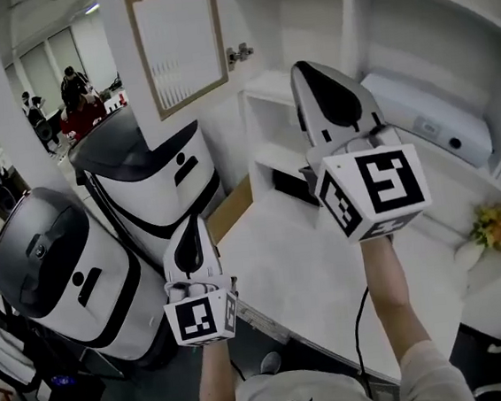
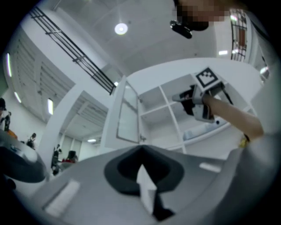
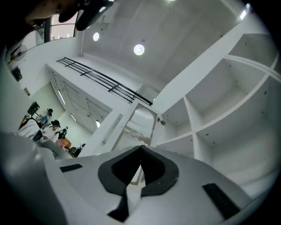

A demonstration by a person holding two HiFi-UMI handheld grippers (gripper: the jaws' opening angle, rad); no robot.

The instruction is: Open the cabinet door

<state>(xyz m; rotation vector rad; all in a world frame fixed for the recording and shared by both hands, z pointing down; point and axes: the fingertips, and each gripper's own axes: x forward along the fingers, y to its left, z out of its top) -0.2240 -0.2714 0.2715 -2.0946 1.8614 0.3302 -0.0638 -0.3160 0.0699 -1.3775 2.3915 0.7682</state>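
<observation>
Head view: cabinet door stands wide open | left gripper fingers together, empty | right gripper fingers together, empty | opening looks done

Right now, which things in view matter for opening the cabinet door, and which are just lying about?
Job:
cabinet door, already swung open
hinge
right gripper, shut, empty
left gripper, shut, empty

Lying about:
yellow flowers
white device
white-and-black machines
</observation>
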